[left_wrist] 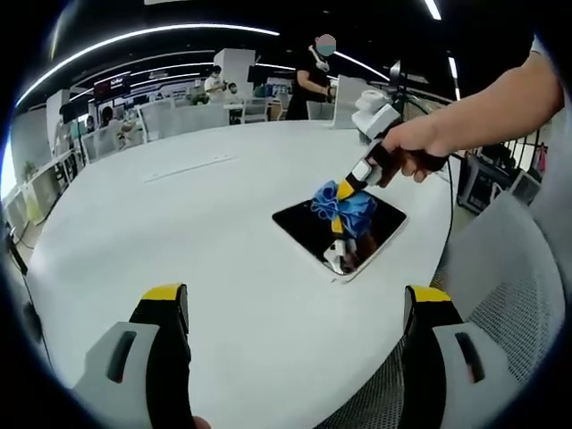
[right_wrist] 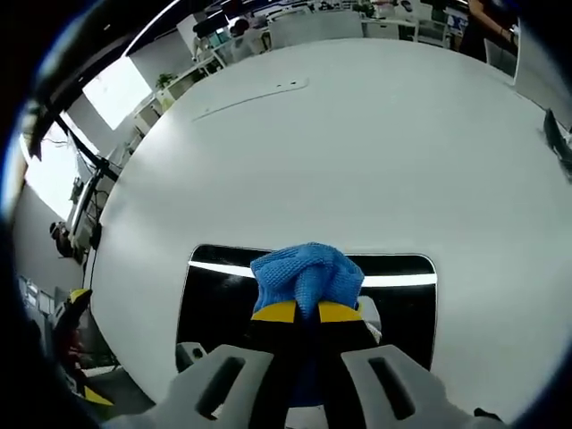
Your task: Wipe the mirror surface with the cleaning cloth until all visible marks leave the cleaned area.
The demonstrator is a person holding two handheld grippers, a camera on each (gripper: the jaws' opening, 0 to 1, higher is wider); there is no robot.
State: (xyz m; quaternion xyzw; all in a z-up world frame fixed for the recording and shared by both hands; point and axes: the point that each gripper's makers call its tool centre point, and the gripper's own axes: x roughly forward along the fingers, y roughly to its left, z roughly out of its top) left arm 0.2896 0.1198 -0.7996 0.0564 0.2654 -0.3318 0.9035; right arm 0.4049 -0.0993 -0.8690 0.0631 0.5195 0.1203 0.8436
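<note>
The right tool (right_wrist: pixel 307 311), its yellow-tipped jaws pressed together on a bunched blue knitted cleaning cloth (right_wrist: pixel 307 275), holds that cloth down on the dark rectangular mirror with rounded corners (right_wrist: pixel 219 299). In the right gripper view the mirror lies across the lower middle of the frame with its long axis running left to right, and the cloth sits on its middle, directly ahead of the jaws. Glass is open to both sides of the cloth, so a stroke along the long axis looks like the natural next move.

In the left gripper view the same mirror (left_wrist: pixel 304 228) sits right of centre on the round white bench (left_wrist: pixel 179 232), near the bench edge at the right, turned like a diamond. The cloth (left_wrist: pixel 344 207) and the right tool (left_wrist: pixel 347 189) come in over its upper corner, held by a person's hand (left_wrist: pixel 416 147). The left tool (left_wrist: pixel 295 308) stands with jaws spread wide at the bottom of the frame, holding nothing, well apart from the mirror. The right hand is clearly the nearer one.

The mirror is glossy and black, reflecting a bright ceiling light strip; no marks can be made out on it at this size.
</note>
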